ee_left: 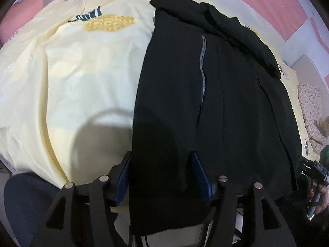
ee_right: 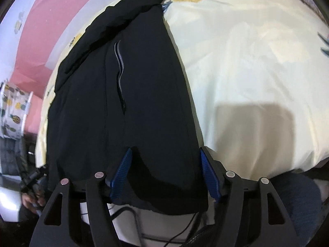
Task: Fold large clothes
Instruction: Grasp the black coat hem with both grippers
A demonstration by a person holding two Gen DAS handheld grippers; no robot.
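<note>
A large black jacket (ee_left: 216, 94) with a grey zipper (ee_left: 203, 61) lies lengthwise on the bed, folded narrow, its near hem hanging over the bed's front edge. My left gripper (ee_left: 161, 160) is open, its blue-padded jaws straddling the jacket's near left hem. In the right wrist view the jacket (ee_right: 131, 94) fills the middle, and my right gripper (ee_right: 165, 156) is open with its jaws around the near right hem. Neither gripper pinches the cloth.
The bed has a pale yellow sheet with pineapple prints (ee_left: 67, 78), also in the right wrist view (ee_right: 257, 65). Pink wall (ee_left: 273, 2) lies behind. A patterned blanket (ee_left: 312, 107) sits at the right. Cables (ee_right: 185, 230) hang below the bed's edge.
</note>
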